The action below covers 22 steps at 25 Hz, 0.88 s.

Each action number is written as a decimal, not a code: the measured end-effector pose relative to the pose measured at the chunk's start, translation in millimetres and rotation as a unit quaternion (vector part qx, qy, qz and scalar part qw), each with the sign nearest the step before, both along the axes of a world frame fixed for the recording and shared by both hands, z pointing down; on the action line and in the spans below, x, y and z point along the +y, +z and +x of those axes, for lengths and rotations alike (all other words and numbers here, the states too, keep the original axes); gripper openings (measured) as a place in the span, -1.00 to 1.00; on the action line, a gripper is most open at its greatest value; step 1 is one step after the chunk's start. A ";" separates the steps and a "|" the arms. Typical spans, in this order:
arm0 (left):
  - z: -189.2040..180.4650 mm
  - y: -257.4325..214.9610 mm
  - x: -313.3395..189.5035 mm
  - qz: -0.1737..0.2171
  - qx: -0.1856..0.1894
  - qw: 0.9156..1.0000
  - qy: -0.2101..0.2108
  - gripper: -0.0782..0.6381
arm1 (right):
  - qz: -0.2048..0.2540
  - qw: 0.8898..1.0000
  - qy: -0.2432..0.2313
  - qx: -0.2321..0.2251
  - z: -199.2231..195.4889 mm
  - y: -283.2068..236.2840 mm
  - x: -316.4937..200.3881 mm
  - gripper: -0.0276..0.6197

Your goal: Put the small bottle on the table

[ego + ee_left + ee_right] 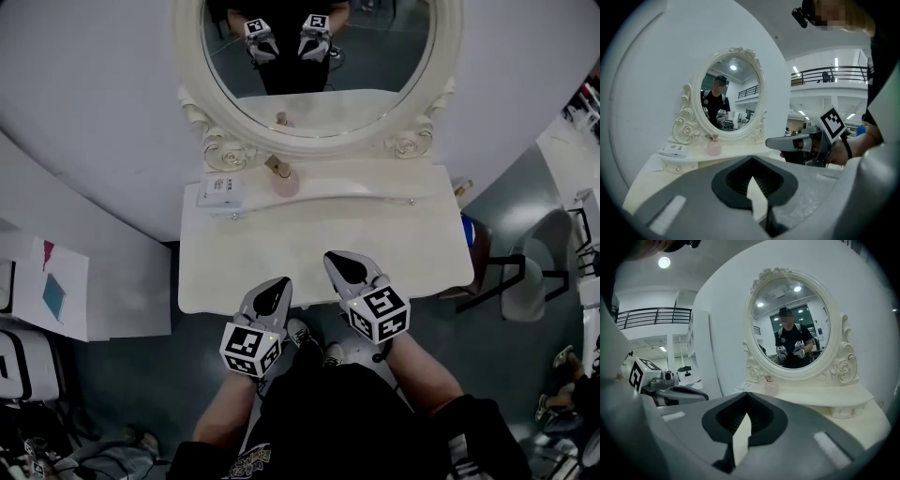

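Reaching stage, I judge. L gripper (275, 289) lower centre-left: jaws together, empty. Small bottle (284, 180) upper centre, upright on raised shelf (366, 184), well apart from both. R gripper (341, 264) same: closed, empty. Open one wide before approach, grip bottle body, keep upright, set on table (412, 253).

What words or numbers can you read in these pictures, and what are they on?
No text can be read here.
White box on the dressing table: print too small.
Shirt print: blurred, cut off.
Cubes on left gripper and right gripper: square patterns, no words.
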<state>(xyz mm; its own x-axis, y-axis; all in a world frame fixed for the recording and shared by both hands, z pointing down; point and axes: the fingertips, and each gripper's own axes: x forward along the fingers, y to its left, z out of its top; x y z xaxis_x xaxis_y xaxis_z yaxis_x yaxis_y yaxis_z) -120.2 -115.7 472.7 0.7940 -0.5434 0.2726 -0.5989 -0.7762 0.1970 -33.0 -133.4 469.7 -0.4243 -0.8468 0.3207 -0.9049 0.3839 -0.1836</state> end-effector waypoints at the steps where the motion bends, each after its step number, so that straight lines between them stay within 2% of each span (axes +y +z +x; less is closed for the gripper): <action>1: -0.6 0.1 4.8 0.000 -0.001 1.000 0.000 -0.78 | 0.000 1.000 -0.002 0.001 -1.8 0.6 5.1 -0.83; 12: -7.4 2.4 45.0 -0.001 -0.006 1.000 -0.007 -0.78 | -0.004 1.000 -0.026 0.010 -18.1 6.5 50.1 -0.83; 22: -13.4 6.7 70.0 -0.008 -0.017 1.000 -0.013 -0.78 | -0.020 0.999 -0.037 -0.005 -29.0 18.3 78.3 -0.83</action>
<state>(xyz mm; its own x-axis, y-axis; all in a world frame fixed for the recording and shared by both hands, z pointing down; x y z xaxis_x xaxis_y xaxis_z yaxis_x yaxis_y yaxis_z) -133.6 -45.7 479.4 0.7705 -0.5585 0.3072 -0.6246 -0.7578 0.1887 -62.0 -55.1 488.0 -0.4893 -0.7991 0.3492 -0.8720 0.4427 -0.2088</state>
